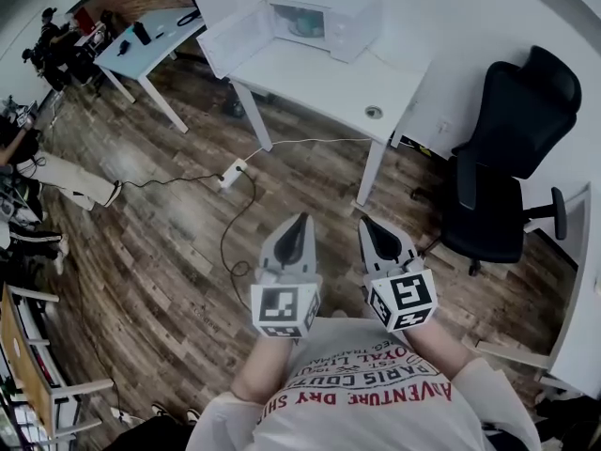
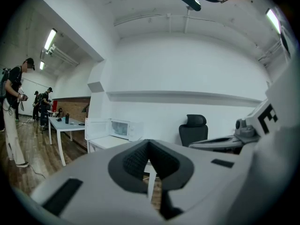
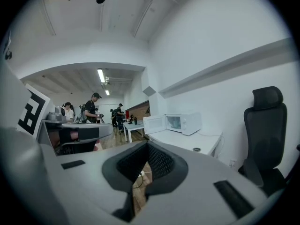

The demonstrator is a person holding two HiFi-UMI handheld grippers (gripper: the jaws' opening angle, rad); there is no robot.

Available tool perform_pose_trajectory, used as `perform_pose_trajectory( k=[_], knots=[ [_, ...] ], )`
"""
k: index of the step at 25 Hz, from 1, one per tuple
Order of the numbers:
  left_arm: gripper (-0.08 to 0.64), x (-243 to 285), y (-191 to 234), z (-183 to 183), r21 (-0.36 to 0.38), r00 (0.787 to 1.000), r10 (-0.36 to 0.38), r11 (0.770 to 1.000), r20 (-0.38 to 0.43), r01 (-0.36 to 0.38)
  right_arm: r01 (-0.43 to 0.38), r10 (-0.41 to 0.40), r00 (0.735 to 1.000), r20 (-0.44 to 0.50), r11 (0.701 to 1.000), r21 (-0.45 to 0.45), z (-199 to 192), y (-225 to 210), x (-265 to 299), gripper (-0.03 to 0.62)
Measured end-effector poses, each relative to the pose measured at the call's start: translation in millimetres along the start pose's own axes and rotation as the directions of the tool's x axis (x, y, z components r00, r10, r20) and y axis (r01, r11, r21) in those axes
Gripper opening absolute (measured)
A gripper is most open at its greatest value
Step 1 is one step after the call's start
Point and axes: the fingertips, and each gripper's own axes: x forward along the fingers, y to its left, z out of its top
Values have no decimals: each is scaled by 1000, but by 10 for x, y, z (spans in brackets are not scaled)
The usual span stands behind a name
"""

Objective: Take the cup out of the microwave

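Observation:
The white microwave (image 1: 329, 19) stands at the far end of a white table (image 1: 319, 83), its door (image 1: 230, 40) swung open to the left. Inside it a pale greenish shape (image 1: 306, 22) shows, too small to tell as a cup. My left gripper (image 1: 299, 220) and right gripper (image 1: 368, 224) are held side by side close to my chest, well short of the table, over the wooden floor. Both have their jaws together with nothing between them. The left gripper view shows the microwave (image 2: 123, 129) beyond the left gripper (image 2: 148, 142); the right gripper view shows the microwave (image 3: 183, 123) beyond the right gripper (image 3: 148, 144).
A black office chair (image 1: 512, 177) stands right of the table. A power strip (image 1: 233, 170) and its cable lie on the floor in front. A small round thing (image 1: 374, 113) sits on the table's near corner. A light blue table (image 1: 141, 45) and several people (image 2: 14, 107) are off left.

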Motion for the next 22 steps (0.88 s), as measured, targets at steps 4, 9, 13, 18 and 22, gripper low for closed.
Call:
perform_pose_trajectory(
  k=[4, 9, 13, 18, 22],
  knots=[
    [8, 94, 253, -13, -17, 1000, 6, 1000, -5, -6, -4, 4, 1000, -18, 1000, -11, 26, 80, 239, 11],
    [6, 286, 716, 25, -31, 1000, -4, 1000, -4, 4, 14, -14, 1000, -17, 1000, -14, 127, 204, 687, 11],
    [6, 452, 1233, 75, -41, 1000, -7, 999, -12, 7, 31, -31, 999, -26, 999, -6, 205, 356, 1161, 11],
    [6, 680, 1962, 148, -39, 999, -31, 999, -23, 30, 75, -75, 997, -25, 997, 14, 321, 576, 1806, 11],
    [6, 835, 2577, 180, -33, 998, -53, 998, -31, 52, 104, -103, 994, -20, 994, 28, 403, 809, 2351, 11]
  ],
)
